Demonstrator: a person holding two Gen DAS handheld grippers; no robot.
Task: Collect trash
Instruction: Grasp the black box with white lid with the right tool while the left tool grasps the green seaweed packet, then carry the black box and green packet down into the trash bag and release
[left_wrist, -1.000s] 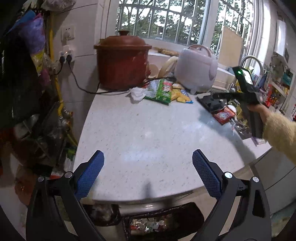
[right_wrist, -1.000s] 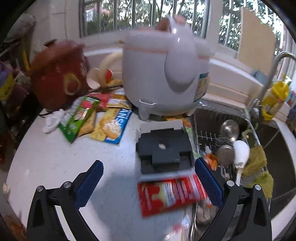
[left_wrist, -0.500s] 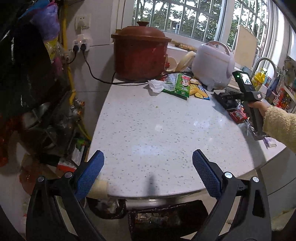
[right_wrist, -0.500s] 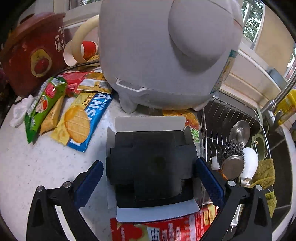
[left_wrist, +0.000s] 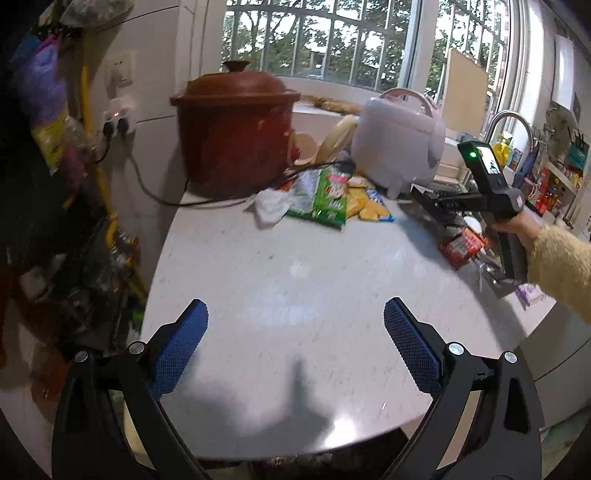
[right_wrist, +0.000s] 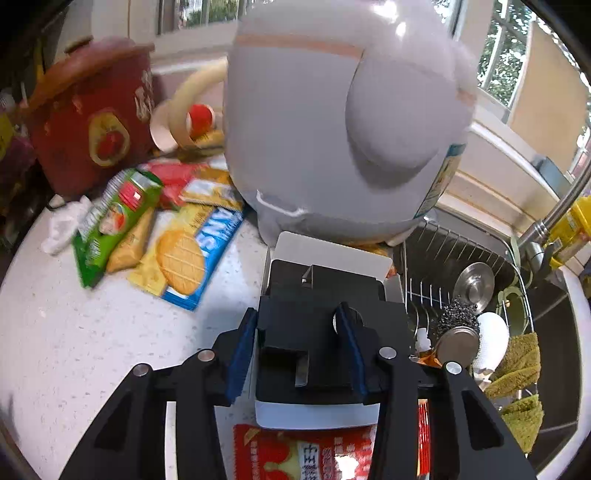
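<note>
The right gripper (right_wrist: 299, 349) is closing on the black box (right_wrist: 325, 325) at lower centre of its view; the jaws have just been narrowing, with the left part of the box between them and the pads apparently touching it. The left gripper (left_wrist: 295, 350) is hovering wide open and empty over bare counter (left_wrist: 295, 280). Collection is looking barely begun: a red packet (right_wrist: 295, 454) is lying just below the box, while a green wrapper (right_wrist: 110, 221), a cracker pack (right_wrist: 188, 258) and a tissue (right_wrist: 62, 229) are waiting at middle left. The cooker (right_wrist: 343, 122) is crowding the box from above, and the sink rack (right_wrist: 443, 258) is bordering it at right.
</note>
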